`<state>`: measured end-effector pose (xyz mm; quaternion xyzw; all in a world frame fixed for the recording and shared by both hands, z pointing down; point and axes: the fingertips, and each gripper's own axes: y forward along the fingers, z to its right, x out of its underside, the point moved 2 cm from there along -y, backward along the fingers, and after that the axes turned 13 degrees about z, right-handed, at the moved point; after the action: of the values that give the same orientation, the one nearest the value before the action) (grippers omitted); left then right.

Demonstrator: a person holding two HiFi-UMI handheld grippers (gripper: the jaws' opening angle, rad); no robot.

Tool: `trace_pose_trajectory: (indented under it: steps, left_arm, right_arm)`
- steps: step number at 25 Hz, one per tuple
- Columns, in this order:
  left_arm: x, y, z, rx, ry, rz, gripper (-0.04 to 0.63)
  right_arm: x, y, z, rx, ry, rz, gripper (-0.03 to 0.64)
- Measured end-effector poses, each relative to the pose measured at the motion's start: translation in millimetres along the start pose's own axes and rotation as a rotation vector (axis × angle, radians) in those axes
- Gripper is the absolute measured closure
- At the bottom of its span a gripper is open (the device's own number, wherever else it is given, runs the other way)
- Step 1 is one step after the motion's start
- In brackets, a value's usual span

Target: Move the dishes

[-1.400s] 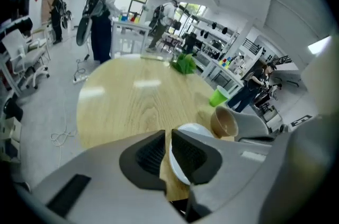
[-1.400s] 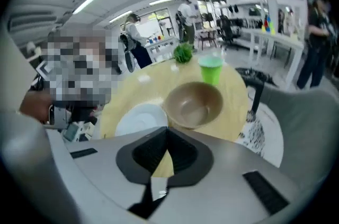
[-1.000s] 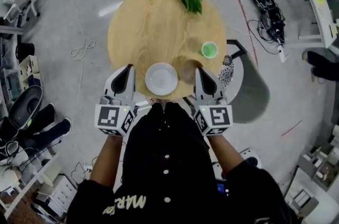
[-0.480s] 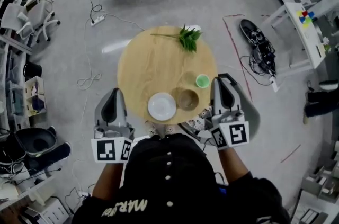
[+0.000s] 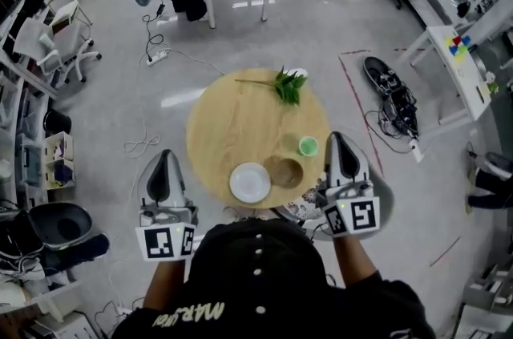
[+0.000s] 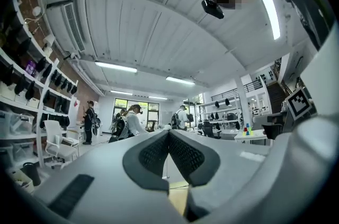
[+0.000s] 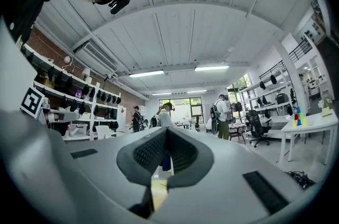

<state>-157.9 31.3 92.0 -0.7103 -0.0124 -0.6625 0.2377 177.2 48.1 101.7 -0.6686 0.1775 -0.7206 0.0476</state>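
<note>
Nearside of the white plate (image 5: 250, 182), shirt lettering (image 5: 189, 313) shows "MAR"

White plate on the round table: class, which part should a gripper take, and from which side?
Probably the plate's thin rim, pinched at its near-left edge. It lies flat by the table's near edge, so only the rim offers a hold, and the brown bowl crowds its right.

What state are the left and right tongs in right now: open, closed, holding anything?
Left tongs: closed, pads together, nothing held.
Right tongs: closed, pads together, nothing held.
</note>
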Motion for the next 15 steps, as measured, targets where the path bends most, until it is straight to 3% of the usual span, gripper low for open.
trace_pose_trajectory:
  steps: [15]
  left_arm:
    - [-0.6,-3.6,-2.7,0.028,0.008,-0.009,0.592]
  right_arm:
    - [-1.6,1.0,-5.6,-0.009,-0.013,-0.003,0.620]
